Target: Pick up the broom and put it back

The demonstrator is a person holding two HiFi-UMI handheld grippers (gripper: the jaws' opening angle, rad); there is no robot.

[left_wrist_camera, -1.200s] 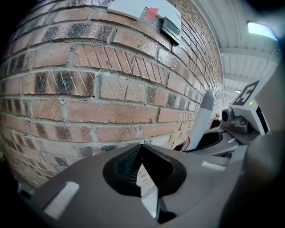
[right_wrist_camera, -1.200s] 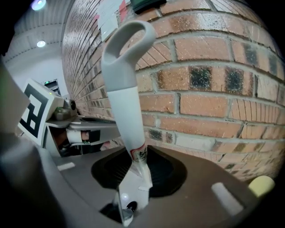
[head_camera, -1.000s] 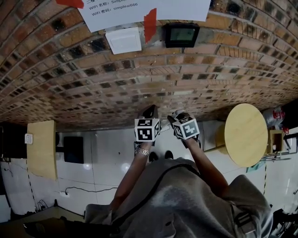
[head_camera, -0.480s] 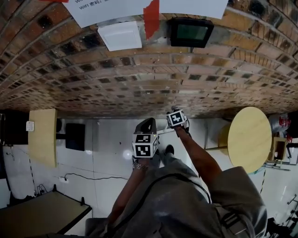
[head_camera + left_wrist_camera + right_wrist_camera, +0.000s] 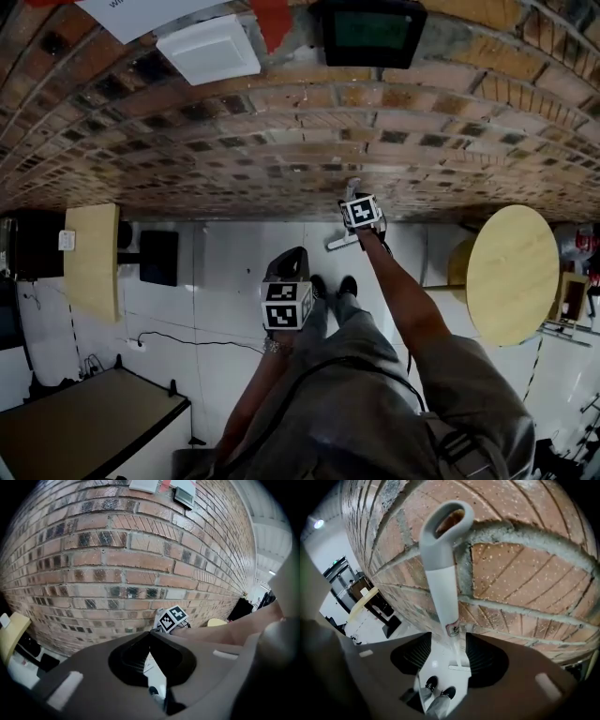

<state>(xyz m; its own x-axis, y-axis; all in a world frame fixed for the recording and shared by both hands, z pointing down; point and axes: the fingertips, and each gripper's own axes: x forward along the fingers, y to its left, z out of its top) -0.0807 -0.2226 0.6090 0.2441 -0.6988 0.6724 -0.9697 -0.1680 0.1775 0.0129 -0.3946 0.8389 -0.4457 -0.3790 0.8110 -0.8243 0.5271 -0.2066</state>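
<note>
The broom stands against the brick wall, its grey-white handle [image 5: 443,581] ending in a loop at the top and its white foot [image 5: 340,241] on the pale floor. My right gripper [image 5: 450,652] is at the handle close to the wall; its jaws are opening, and the handle runs between them with a gap on each side. From the head view this right gripper [image 5: 354,190] is reached out on a bare arm. My left gripper [image 5: 294,255] hangs nearer my body, apart from the broom. In its own view the left gripper [image 5: 150,633] has its tips together and holds nothing.
A round wooden table [image 5: 511,272] stands at the right and a rectangular wooden top [image 5: 92,272] at the left. A dark desk [image 5: 84,422] fills the lower left, with a cable [image 5: 187,342] on the floor. The wall carries a white box [image 5: 208,47] and a black device [image 5: 366,33].
The two grippers, side by side before, have parted: the right one has gone out toward the foot of the wall, the left one has dropped back toward my body.
</note>
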